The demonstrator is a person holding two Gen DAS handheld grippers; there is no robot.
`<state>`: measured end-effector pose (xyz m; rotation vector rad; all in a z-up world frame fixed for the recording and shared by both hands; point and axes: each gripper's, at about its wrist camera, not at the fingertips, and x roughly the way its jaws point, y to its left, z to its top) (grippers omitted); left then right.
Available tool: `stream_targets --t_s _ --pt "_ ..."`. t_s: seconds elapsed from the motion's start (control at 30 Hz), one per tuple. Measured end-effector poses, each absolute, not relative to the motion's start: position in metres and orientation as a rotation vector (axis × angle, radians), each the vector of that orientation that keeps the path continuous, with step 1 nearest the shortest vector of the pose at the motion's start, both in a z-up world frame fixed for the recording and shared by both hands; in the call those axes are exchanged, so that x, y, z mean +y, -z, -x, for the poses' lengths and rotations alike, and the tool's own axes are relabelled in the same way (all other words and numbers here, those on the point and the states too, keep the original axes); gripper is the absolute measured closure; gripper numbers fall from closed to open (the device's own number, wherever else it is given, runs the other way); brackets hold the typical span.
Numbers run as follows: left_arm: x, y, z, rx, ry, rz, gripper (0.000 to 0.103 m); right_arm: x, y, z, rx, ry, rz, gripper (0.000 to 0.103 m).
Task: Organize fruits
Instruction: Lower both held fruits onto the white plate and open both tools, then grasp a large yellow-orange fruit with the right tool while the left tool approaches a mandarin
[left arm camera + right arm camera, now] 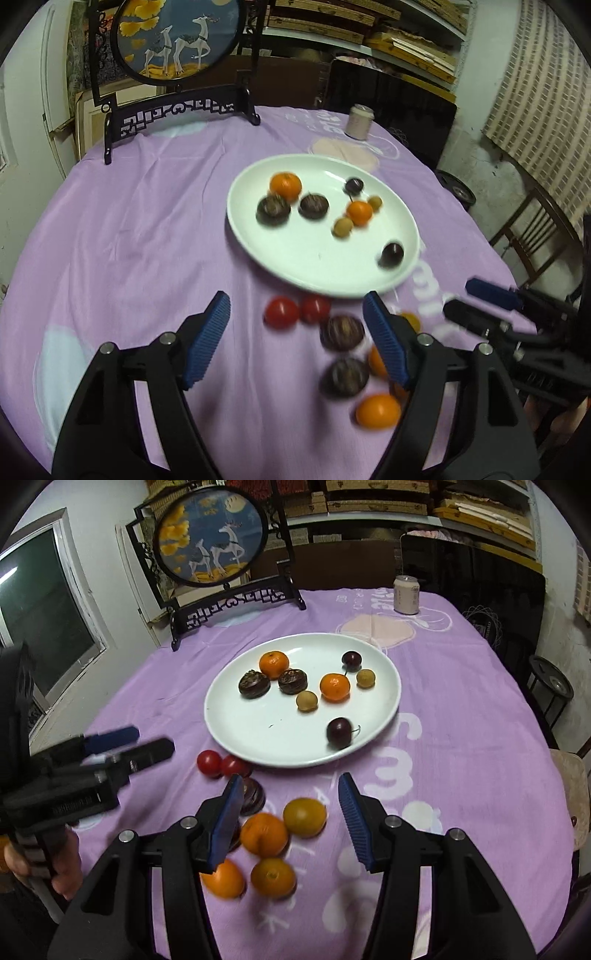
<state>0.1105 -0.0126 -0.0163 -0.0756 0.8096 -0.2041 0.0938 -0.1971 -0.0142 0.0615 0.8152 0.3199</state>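
On the white plate (236, 734) near the table's middle lie two oranges (273, 664), two dark ridged fruits (254, 684), two small tan fruits (306, 700) and two dark cherries (339, 732), one of these close to the plate's near rim. Just off that rim, on the purple cloth (461, 720), sit two red tomatoes (209, 763), touching each other, with more dark fruits (342, 331) and a loose cluster of oranges (264, 833) nearer the cameras. Over this cluster hangs the right gripper (291, 819), fingers apart with nothing clamped; the left gripper (297, 338), fingers spread wide and empty, hangs beside it above bare cloth. Open cloth stretches to the left of the plate and at the right edge. Far back stand a deer screen (212, 539) and a pale can (406, 594).
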Motion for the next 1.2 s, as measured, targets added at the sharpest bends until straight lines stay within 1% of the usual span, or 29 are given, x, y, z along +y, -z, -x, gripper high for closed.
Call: stream_targets --t_s 0.17,0.47,0.6,0.8,0.97,1.2 --pt "-0.014 0.014 -0.092 0.796 0.211 0.067 0.027 -0.193 0.008 -0.081 0.796 -0.32 -0.052 0.049" --pt "-0.011 0.02 -0.081 0.808 0.22 0.068 0.027 -0.201 0.014 -0.073 0.811 -0.29 -0.049 0.049" --pt "-0.003 0.031 -0.072 0.823 0.229 0.06 0.025 -0.212 0.032 -0.075 0.853 -0.259 -0.05 0.049" --pt "0.006 0.061 -0.061 0.917 0.23 0.076 0.025 -0.215 0.073 -0.091 0.956 -0.261 -0.068 0.049" --pt "0.006 0.07 -0.055 0.947 0.243 0.075 0.025 -0.212 0.09 -0.105 0.999 -0.277 -0.053 0.049" --pt "-0.007 0.069 -0.05 0.949 0.279 0.05 0.025 -0.194 0.091 -0.131 0.942 -0.329 -0.008 0.049"
